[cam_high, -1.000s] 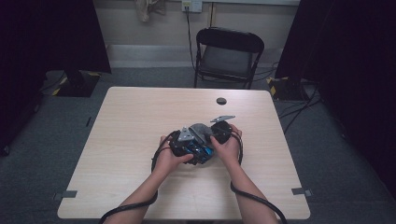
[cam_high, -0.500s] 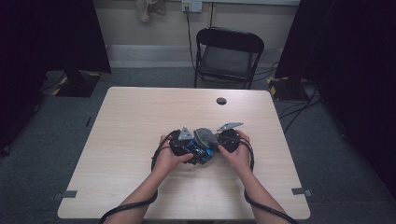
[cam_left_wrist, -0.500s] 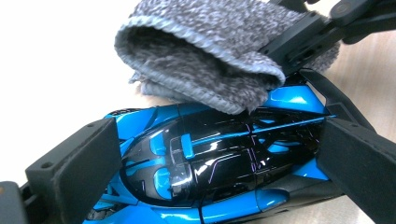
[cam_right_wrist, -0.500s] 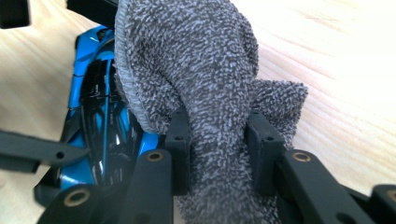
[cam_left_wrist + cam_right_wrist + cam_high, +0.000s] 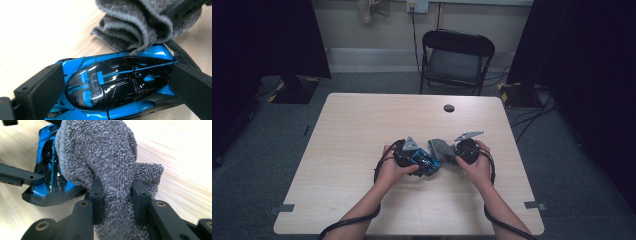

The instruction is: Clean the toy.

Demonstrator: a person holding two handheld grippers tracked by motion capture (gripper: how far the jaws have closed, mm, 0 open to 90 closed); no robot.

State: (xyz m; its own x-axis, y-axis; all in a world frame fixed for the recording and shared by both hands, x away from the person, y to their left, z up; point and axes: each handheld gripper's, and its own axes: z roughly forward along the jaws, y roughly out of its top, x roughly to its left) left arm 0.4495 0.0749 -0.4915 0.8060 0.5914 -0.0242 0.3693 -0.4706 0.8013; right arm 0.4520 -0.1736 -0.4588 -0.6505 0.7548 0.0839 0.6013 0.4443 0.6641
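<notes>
A glossy blue and black toy car (image 5: 117,85) sits on the wooden table (image 5: 362,130), and my left gripper (image 5: 115,87) is shut on it, one pad against each of its sides. In the high view the toy car (image 5: 424,161) lies just left of the table's middle front, in my left gripper (image 5: 428,164). My right gripper (image 5: 117,195) is shut on a bunched grey terry cloth (image 5: 105,152). The grey cloth (image 5: 140,22) hangs over the car's far end and touches it. From above, the cloth (image 5: 441,149) sits between my two hands, with my right gripper (image 5: 451,156) beside it.
A small dark round disc (image 5: 449,108) lies near the table's far edge. A black folding chair (image 5: 456,60) stands behind the table. Cables trail from both grippers back toward the table's near edge.
My right gripper has moved to the right with the grey cloth, pulling it off the top of the car toward the car's right end. The left hand has stayed in place.
</notes>
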